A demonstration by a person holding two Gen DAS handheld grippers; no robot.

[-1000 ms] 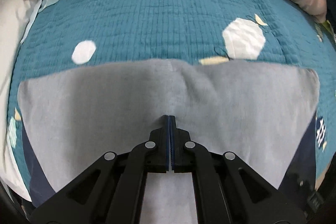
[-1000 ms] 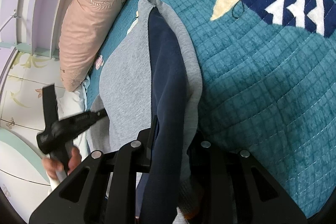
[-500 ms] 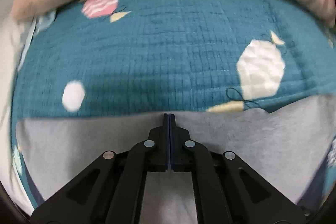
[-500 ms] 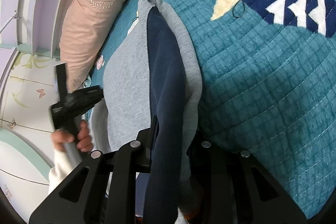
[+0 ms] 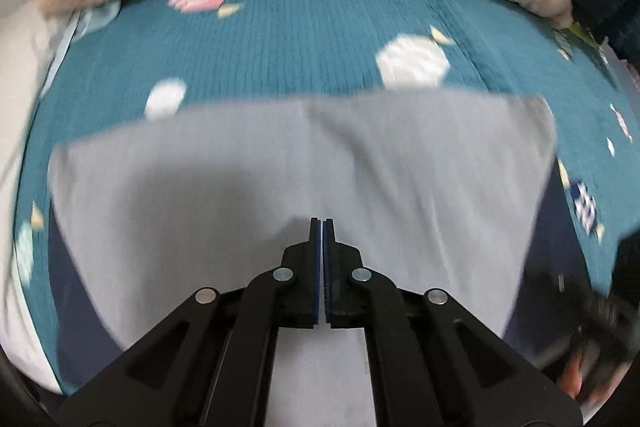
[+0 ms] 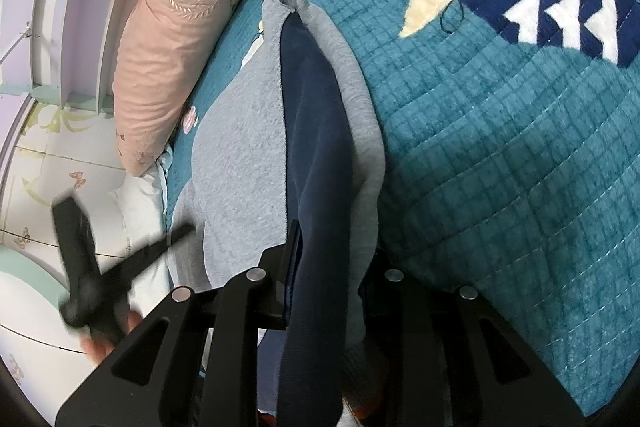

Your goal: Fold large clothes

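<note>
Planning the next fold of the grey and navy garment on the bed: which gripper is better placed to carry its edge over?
Probably right: the right gripper is clamped on the garment edge, while the left gripper is shut, empty, above the cloth.

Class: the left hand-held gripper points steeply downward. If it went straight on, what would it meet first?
Most likely the grey garment spread on the teal quilt; the shut left hand-held gripper points straight at it, though depth is unclear.

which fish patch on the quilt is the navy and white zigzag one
The fish patch at the right wrist view's upper right, with a cream tail; the other patches are plain white or pink.
</note>
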